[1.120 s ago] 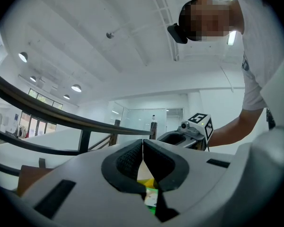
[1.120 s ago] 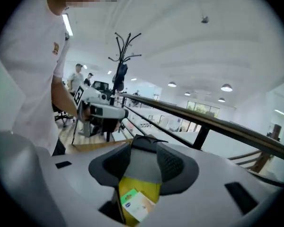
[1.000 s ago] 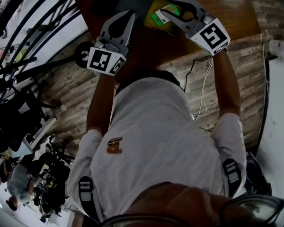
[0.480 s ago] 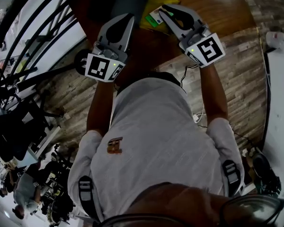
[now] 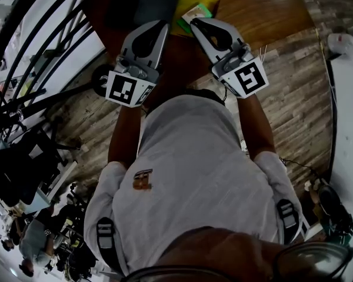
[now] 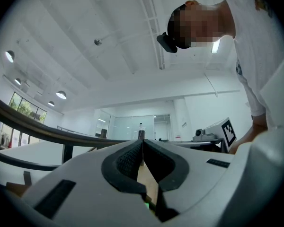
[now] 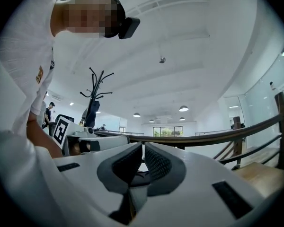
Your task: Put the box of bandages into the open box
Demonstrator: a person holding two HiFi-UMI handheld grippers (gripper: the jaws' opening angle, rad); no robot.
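Note:
In the head view the bandage box (image 5: 195, 12), white with green, lies on a yellow sheet (image 5: 186, 20) on the brown table (image 5: 253, 4). A dark open box (image 5: 156, 2) sits just left of it. My right gripper (image 5: 197, 23) is shut and empty, its tips just short of the bandage box. My left gripper (image 5: 157, 24) hangs beside it over the table's near edge, also shut with nothing in it. Both gripper views point up at the ceiling. There the left gripper (image 6: 142, 141) and right gripper (image 7: 143, 144) show their pads together.
Black railing bars (image 5: 41, 51) run along the left. Wood-plank floor (image 5: 294, 93) lies to the right of the person, with a white object (image 5: 343, 42) at its far right edge. People and equipment (image 5: 29, 239) stand at the lower left.
My right gripper has drawn back toward the person and to the left, and its jaws have closed. The bandage box stays on the yellow sheet. The left gripper has barely moved.

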